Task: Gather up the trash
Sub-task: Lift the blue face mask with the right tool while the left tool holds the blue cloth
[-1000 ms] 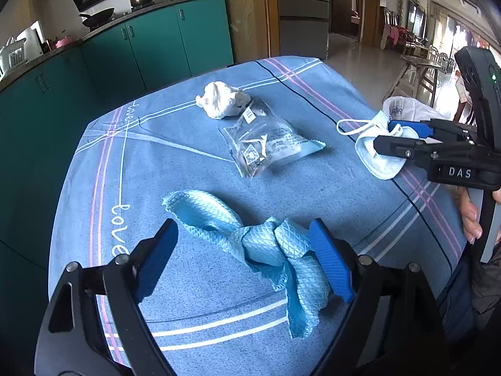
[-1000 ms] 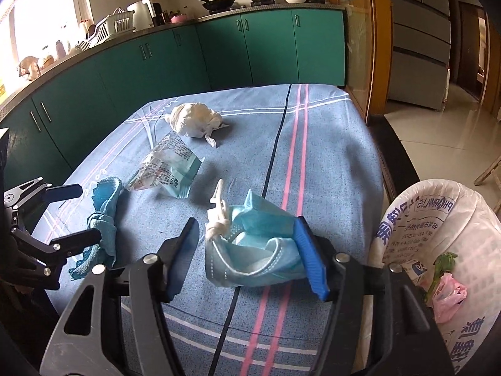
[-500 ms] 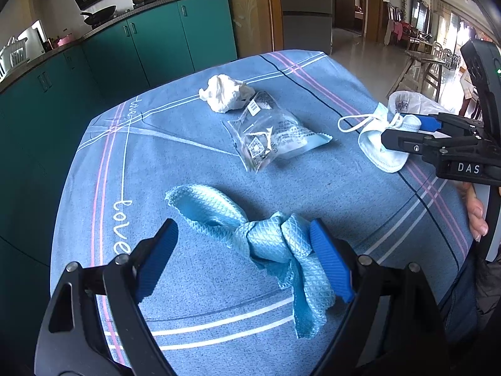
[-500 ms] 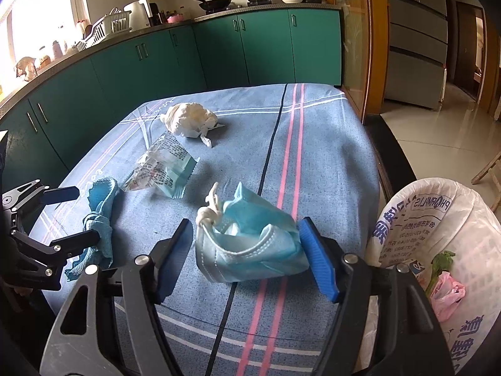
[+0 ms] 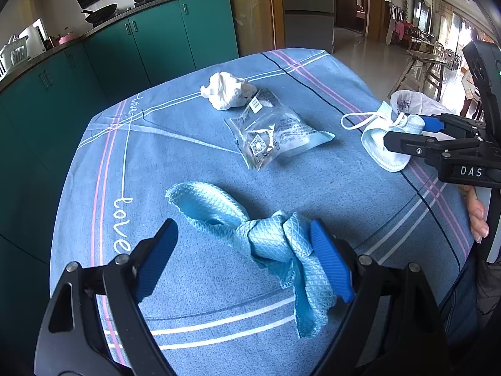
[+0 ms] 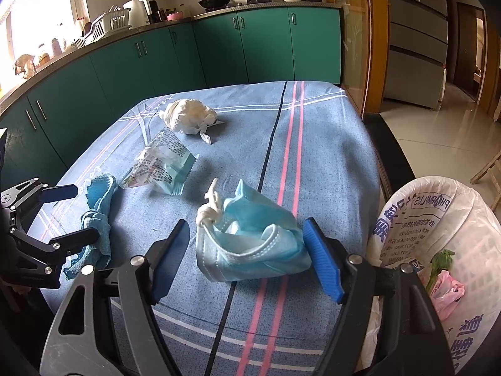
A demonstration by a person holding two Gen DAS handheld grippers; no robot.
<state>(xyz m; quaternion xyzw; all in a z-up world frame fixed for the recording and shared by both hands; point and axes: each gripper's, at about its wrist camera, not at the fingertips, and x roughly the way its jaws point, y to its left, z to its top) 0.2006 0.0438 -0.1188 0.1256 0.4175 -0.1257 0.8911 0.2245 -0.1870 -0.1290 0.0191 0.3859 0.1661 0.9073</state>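
Fingers [image 6: 322,260] flank the face mask [image 6: 250,247]; only this view shows the bin [image 6: 454,250].

Wrapper [image 5: 275,134] lies between tissue [image 5: 227,94] and cloth [image 5: 269,241] on table [image 5: 194,163].

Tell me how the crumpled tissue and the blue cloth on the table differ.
The tissue is white; the cloth is light blue with a woven diamond pattern. The tissue is balled into a compact lump, while the cloth is knotted in the middle with loose ends trailing. The tissue lies at the far end of the table with no claw near it; the cloth lies between the open jaws of the left claw. Both rest on the striped tablecloth.
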